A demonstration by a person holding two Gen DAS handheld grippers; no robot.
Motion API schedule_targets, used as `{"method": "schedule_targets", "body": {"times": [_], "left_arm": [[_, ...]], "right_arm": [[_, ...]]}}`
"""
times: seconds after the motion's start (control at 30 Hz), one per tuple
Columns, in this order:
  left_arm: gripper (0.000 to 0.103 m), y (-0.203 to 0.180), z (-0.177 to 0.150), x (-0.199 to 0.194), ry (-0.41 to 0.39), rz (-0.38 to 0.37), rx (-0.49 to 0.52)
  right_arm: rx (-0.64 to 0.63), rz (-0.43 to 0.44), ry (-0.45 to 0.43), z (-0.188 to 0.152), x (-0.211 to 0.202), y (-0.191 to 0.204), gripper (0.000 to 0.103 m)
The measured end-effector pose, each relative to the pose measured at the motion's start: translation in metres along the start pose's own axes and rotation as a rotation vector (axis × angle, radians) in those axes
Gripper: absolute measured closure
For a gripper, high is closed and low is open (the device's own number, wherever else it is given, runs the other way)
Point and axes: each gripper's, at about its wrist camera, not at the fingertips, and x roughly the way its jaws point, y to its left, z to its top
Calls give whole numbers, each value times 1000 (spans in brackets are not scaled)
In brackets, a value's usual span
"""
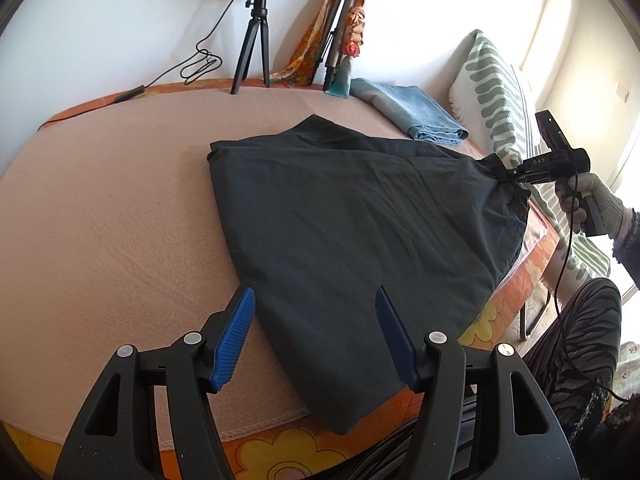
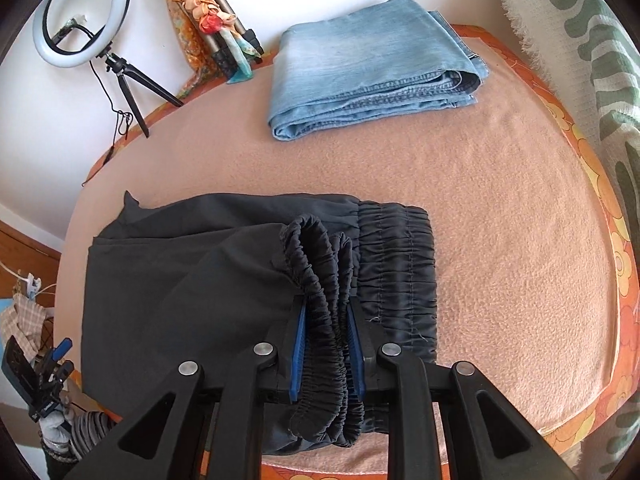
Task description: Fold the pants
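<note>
Black pants (image 1: pixel 348 216) lie folded over on a pink blanket (image 1: pixel 120 216) on the bed. My left gripper (image 1: pixel 316 300) is open and empty, hovering over the near edge of the pants. My right gripper (image 2: pixel 326 316) is shut on the gathered elastic cuffs (image 2: pixel 320 276) of the pants, held just above the elastic waistband (image 2: pixel 396 264). The right gripper also shows in the left wrist view (image 1: pixel 516 174), pinching the far right end of the pants. The left gripper shows small in the right wrist view (image 2: pixel 60 354).
Folded blue jeans (image 2: pixel 372 48) lie at the far side of the blanket. A ring light on a small tripod (image 1: pixel 256 40) and a leaning tripod wrapped in a scarf (image 1: pixel 344 24) stand against the wall. A green patterned cushion (image 1: pixel 500 92) sits at the right.
</note>
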Motion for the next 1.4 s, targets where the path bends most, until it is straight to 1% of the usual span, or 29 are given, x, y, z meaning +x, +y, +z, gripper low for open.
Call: {"method": "schedule_targets", "body": {"times": [0.07,0.1,0.17,0.23,0.33,0.37,0.4,0.5,0.63,0.7,0.83,0.87,0.93,0.97,1.03,1.1,1.17,1.2,1.33,1.4], "left_arm": [[41,1,-2,2,8,0,-3],[41,1,-3,2,11,2,-6],[41,2,-4,2,13,2,-22],[41,6,-6,3,15,-7,-56],[41,10,-10,7,29,-26,-107],[41,11,-11,8,33,-28,-121],[41,11,-13,9,37,-33,-134],[41,13,-18,12,40,-61,-190],[41,15,-25,13,27,-58,-243],[41,17,-27,11,12,-78,-272],[41,20,-32,10,-13,-126,-320],[44,21,-33,10,-20,-143,-333],[44,22,-34,10,-39,-165,-356],[46,22,-35,9,-51,-174,-365],[51,23,-37,9,-76,-190,-384],[53,23,-38,7,-101,-199,-403],[61,23,-39,6,-131,-214,-415],[63,23,-39,5,-141,-218,-416],[69,14,-35,3,-175,-232,-375],[69,8,-32,3,-184,-234,-345]], "right_arm": [[-15,-58,1,0,2,-2,67],[-28,-85,-3,-1,1,-1,64],[-54,-114,-35,-3,-7,2,63],[-97,-159,-103,-7,-21,12,63],[-178,-176,-172,-17,-38,35,64],[-196,-171,-192,-20,-42,43,64],[-209,-146,-205,-23,-45,51,64],[-228,-42,-213,-29,-50,77,63],[-274,95,-198,-33,-48,122,54],[-317,146,-184,-35,-44,149,52],[-397,207,-162,-36,-32,200,51],[-412,221,-152,-35,-27,212,50],[-434,244,-132,-34,-18,235,47],[-443,255,-118,-33,-12,246,47],[-453,273,-91,-29,1,267,46],[-459,290,-58,-26,13,287,44],[-456,302,-26,-23,26,305,44],[-455,307,-8,-22,33,315,43],[-472,271,46,-14,64,350,43],[-472,244,76,-9,81,363,43]]}}
